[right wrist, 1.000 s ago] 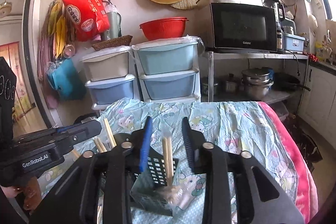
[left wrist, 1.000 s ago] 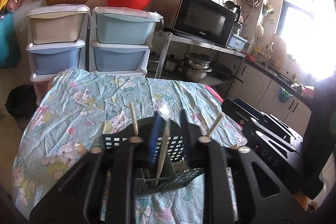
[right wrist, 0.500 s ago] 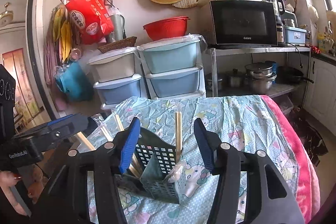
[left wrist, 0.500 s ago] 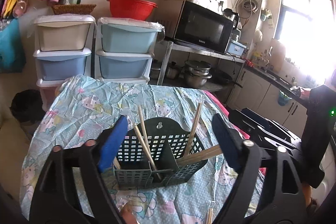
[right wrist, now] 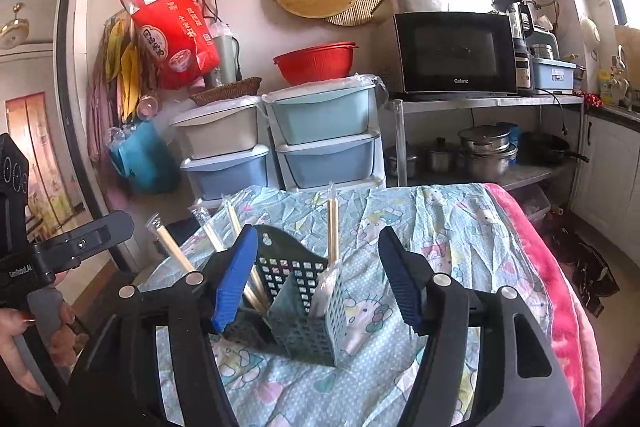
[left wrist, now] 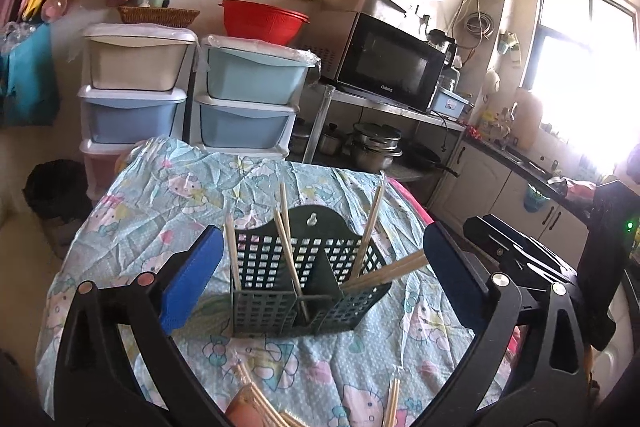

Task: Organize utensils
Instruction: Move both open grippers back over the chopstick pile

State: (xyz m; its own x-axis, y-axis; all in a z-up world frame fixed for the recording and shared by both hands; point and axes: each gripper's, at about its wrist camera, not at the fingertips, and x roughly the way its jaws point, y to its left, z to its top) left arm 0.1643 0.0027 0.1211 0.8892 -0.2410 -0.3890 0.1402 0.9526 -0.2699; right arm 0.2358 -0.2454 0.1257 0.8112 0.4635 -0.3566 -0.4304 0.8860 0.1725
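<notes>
Left wrist view: left hand-held gripper (left wrist: 322, 267) with jaws spread wide, just been opening, clamped on nothing. Between the blue pads only at a distance, untouched: one dark green basket (left wrist: 280, 307), standing upright on the cloth-covered desk (left wrist: 160, 195), dead ahead and slightly below.

Standing in the basket, counted from this view: a single stick at the left wall, a crossed pair in the middle, a single one leaning at the back right, and a pair tipped far out over the right rim. So six chopsticks (left wrist: 370, 227) as best judged; wrappers and overlap make the count unsure.

On the near side of the basket, lying flat on the cloth: two lots of loose chopsticks (left wrist: 394, 403), one pair to the right and one bundle to the left, number in the bundle not readable. Long axis of the right pair pointing roughly toward the basket, in line with the left jaws; bundle lying slantwise.

Right wrist view: right hand-held gripper (right wrist: 318, 267) with jaws partly apart, also just been opening, empty, basket ahead between the pads without contact. No loose sticks visible on this side of the basket.

Judged: left hand nearer to the loose lots; next pick probably there, needing a drop back and down from the basket.
</notes>
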